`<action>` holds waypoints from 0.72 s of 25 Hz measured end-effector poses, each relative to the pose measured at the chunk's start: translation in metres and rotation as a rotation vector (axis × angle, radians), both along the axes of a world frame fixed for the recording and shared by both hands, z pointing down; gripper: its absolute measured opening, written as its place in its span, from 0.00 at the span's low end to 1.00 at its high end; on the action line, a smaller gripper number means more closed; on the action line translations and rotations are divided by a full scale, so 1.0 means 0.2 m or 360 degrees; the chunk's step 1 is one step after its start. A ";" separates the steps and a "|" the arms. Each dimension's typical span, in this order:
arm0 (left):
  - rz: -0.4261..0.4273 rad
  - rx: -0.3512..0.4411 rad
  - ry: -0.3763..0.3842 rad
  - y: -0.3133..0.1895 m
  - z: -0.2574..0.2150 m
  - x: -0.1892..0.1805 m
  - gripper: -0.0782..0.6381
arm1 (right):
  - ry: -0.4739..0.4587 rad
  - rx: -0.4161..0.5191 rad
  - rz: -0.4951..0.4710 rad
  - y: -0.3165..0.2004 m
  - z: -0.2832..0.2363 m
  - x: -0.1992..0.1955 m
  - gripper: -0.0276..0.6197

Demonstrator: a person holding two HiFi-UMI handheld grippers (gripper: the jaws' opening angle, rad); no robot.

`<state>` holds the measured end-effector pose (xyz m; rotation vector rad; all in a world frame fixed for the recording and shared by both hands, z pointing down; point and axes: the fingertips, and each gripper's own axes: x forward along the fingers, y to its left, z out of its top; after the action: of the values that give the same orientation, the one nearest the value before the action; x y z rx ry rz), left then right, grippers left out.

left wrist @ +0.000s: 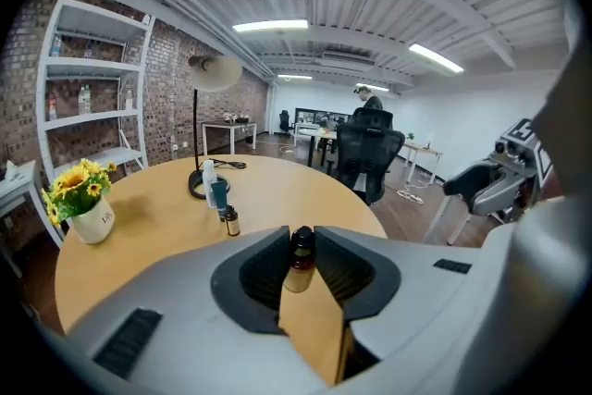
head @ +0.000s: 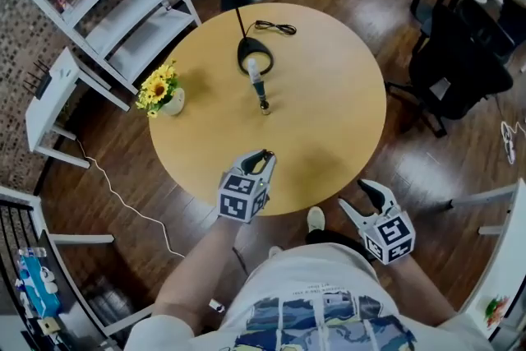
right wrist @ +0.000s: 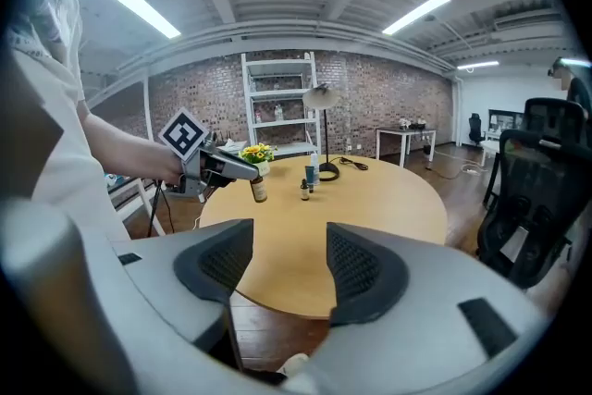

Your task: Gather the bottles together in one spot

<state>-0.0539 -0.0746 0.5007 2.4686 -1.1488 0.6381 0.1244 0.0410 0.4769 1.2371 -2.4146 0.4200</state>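
Two grippers showed low in the head view. The left gripper [head: 265, 157] reached forward from a bare forearm over the near edge of the round table [head: 329, 119]. The right gripper [head: 360, 200] hung back off the table's edge, over the floor. Mid-table stood a white bottle [head: 253, 66], a teal bottle [head: 258, 85] and a small dark bottle [head: 265, 105], just beside a lamp [head: 246, 52]; a flower pot [head: 168, 99] sat well apart.

From the left gripper view, its jaws were pinched nearly together on an amber bottle [left wrist: 297, 271], upright, black cap up.

From the right gripper view, the right gripper's jaws stood wide apart with nothing between them, aimed level across the table. The outstretched arm held the amber bottle at the table's near edge, well apart from the other bottles.
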 end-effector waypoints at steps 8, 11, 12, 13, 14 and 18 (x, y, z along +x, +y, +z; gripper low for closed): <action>-0.0184 0.0007 -0.0059 -0.47 0.29 0.07 0.22 | 0.0007 -0.0085 -0.0032 -0.29 0.10 0.31 0.46; -0.0227 0.0019 -0.0066 -0.62 0.36 0.09 0.22 | 0.0018 -0.0132 -0.0046 -0.38 0.13 0.38 0.46; -0.0235 0.0027 -0.0071 -0.66 0.38 0.09 0.22 | 0.0025 -0.0152 -0.0055 -0.41 0.15 0.40 0.46; -0.0245 0.0035 -0.0080 -0.70 0.40 0.10 0.22 | 0.0030 -0.0172 -0.0068 -0.44 0.17 0.42 0.46; -0.0256 0.0041 -0.0094 -0.73 0.43 0.10 0.22 | 0.0031 -0.0190 -0.0081 -0.47 0.19 0.44 0.46; -0.0284 0.0045 -0.0149 -0.80 0.50 0.10 0.22 | 0.0015 -0.0260 -0.0134 -0.53 0.24 0.47 0.46</action>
<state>-0.0345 -0.2347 0.6011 2.3459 -1.4037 0.6956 0.2176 -0.0653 0.5251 1.0612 -2.3618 0.5721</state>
